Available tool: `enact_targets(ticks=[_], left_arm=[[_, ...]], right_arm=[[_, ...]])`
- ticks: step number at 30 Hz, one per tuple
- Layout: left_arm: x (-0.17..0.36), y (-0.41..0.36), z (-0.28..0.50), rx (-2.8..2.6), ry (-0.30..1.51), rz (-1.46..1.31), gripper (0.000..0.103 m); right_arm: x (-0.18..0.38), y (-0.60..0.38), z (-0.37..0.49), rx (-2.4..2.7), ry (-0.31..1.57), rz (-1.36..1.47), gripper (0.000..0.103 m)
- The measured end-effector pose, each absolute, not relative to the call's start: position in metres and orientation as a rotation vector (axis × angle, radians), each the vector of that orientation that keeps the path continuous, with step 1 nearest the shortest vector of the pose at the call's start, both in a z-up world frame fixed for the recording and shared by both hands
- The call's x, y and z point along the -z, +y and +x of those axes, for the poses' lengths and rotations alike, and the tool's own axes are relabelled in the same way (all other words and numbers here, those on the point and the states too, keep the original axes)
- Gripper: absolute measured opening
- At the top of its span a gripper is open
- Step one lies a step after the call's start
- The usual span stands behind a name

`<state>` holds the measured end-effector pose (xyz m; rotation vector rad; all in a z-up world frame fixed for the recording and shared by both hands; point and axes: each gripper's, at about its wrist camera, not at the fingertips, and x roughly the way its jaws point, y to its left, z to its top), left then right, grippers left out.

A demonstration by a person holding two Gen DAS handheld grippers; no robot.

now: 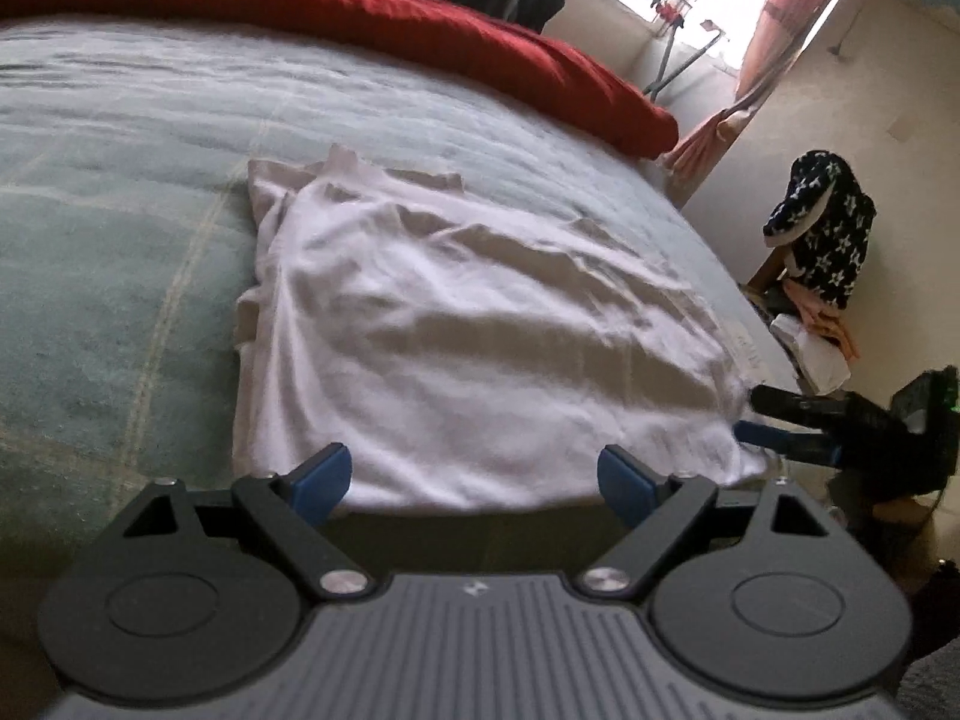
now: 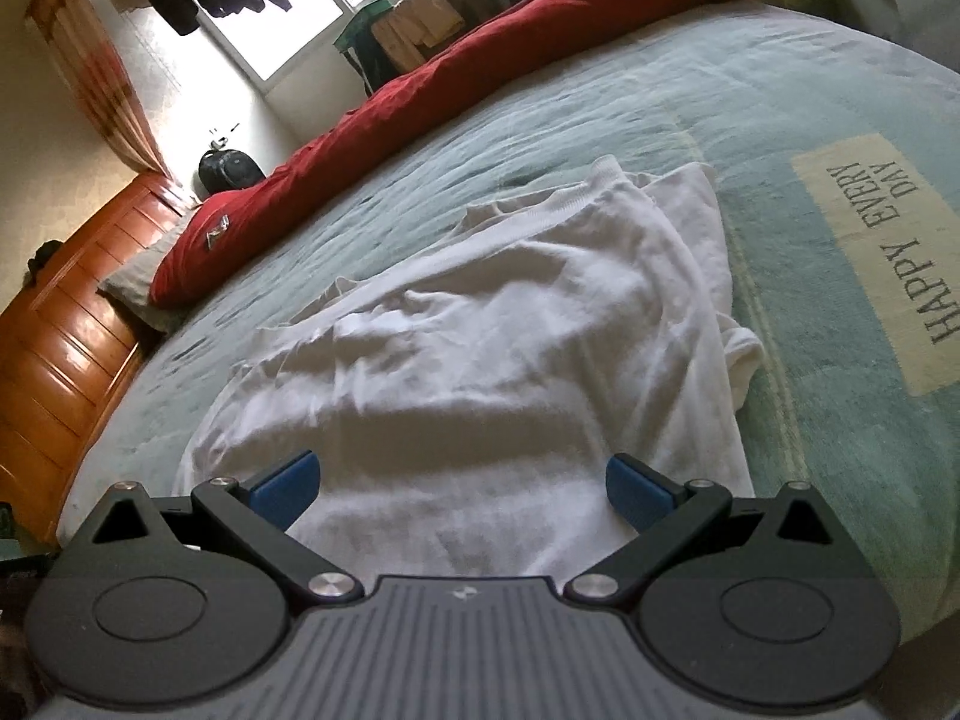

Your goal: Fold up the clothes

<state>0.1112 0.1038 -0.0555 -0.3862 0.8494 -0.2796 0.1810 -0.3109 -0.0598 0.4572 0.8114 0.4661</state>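
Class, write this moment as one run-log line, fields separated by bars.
stage: reaching for hem | garment: crumpled white cotton T-shirt on pale green bedspread | left gripper: open, empty | right gripper: open, empty

My right claw [image 2: 462, 489] hangs over the near hem of a white T-shirt [image 2: 480, 348], its blue pads [image 2: 285, 483] wide apart with only cloth beneath them, nothing pinched. The shirt lies rumpled on a pale green bed cover [image 2: 810, 360], its collar at the far end. A cream patch [image 2: 882, 258] on the cover reads HAPPY EVERY DAY. A red duvet [image 2: 480, 66] runs along the bed's far side, near a wooden headboard [image 2: 66, 348].
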Motion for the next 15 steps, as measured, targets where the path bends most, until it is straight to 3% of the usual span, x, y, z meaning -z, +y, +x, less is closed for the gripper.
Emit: enact_targets(ticks=[7, 15], left_arm=[[0.042, 0.094, 0.117, 0.329, 0.783, -0.360, 0.090], [0.061, 0.090, 0.131, 0.234, 0.879, -0.318, 0.089]], right_arm=[[0.053, -0.308, 0.166, -0.462, 0.814, 0.395, 0.103], [0.056, -0.318, 0.156, -0.457, 0.807, 0.384, 0.103]])
